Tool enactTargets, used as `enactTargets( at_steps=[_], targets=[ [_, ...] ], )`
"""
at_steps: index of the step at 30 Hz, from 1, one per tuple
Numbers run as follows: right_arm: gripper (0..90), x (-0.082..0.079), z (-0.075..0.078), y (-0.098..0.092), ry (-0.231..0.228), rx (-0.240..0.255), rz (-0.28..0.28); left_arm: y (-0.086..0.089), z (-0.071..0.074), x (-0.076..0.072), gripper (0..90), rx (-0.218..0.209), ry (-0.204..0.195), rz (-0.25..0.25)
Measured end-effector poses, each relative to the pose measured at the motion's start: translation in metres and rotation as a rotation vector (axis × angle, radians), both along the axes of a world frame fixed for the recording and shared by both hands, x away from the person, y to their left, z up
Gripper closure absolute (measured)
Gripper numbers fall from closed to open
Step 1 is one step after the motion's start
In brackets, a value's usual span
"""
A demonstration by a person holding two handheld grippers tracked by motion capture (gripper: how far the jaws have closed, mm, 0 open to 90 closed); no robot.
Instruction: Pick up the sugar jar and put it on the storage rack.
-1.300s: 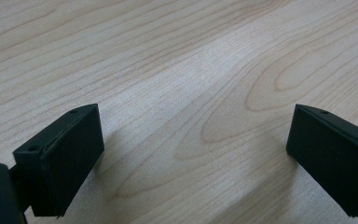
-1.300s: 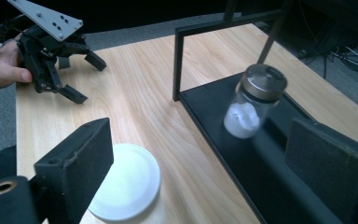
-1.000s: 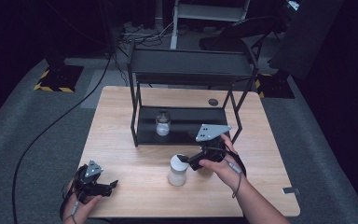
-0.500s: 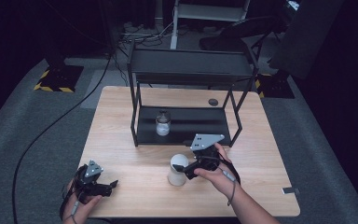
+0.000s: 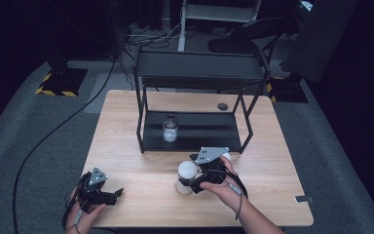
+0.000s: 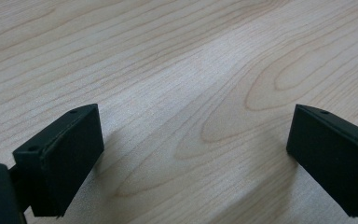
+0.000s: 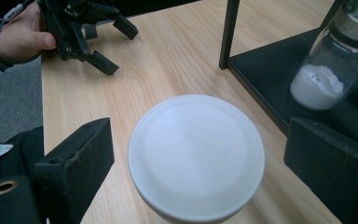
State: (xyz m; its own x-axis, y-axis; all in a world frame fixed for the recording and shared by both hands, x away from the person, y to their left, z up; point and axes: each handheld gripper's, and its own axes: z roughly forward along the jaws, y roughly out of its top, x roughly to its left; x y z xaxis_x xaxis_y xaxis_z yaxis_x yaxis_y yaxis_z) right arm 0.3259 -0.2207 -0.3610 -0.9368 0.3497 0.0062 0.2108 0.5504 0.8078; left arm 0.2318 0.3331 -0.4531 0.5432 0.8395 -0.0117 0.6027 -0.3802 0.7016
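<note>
The white-lidded jar [image 5: 185, 176] stood upright on the wooden table [image 5: 282, 161], a little toward the near edge and close to the middle of its width, just in front of the black two-tier shelf rack [image 5: 195, 78]. That rack took up the far half of the table, its lower shelf carrying a small glass jar [image 5: 169, 128] of white powder near the shelf's left end, with a dark lid on top. A small dark round object [image 5: 222, 106] lay on the table behind the rack, toward the far right corner.

The right gripper [image 5: 197, 181] sat beside the white-lidded jar on its right, low over the table. In the right gripper view its jaws straddled the jar's round white lid [image 7: 196, 156], one on each side, with a visible gap between each pad and the lid; they had just been closing slightly but were not yet gripping it.

The left gripper [image 5: 115, 193] rested near the near left corner of the table, well apart from the jar. Its jaws were spread wide and empty, with bare wood grain between them in the left gripper view.
</note>
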Motion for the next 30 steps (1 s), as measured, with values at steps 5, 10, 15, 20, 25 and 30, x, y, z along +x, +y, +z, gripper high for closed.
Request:
enactTargets(
  at_steps=[5, 10, 15, 20, 25, 30],
  targets=[
    [10.9, 0.000, -0.005, 0.001, 0.003, -0.010, 0.000, 0.000, 0.000, 0.000, 3.2, 0.000, 0.000, 0.001],
    [15.5, 0.001, -0.010, 0.003, 0.006, -0.022, 0.004, 0.000, 0.000, 0.000, 3.2, 0.000, 0.000, 0.001],
    [24.1, 0.002, -0.013, 0.006, 0.000, -0.038, 0.015, 0.000, 0.000, 0.000, 3.2, 0.000, 0.000, 0.001],
    [32.6, 0.001, -0.011, 0.008, -0.009, -0.051, 0.023, 0.000, 0.000, 0.000, 3.2, 0.000, -0.001, 0.000],
    [33.2, 0.000, -0.007, 0.011, -0.013, -0.072, 0.022, 0.000, 0.000, 0.000, 3.2, 0.000, -0.001, 0.000],
    [33.4, 0.003, -0.003, 0.012, -0.002, -0.081, 0.033, 0.000, 0.000, 0.000, 3.2, 0.000, 0.000, 0.000]
  ],
)
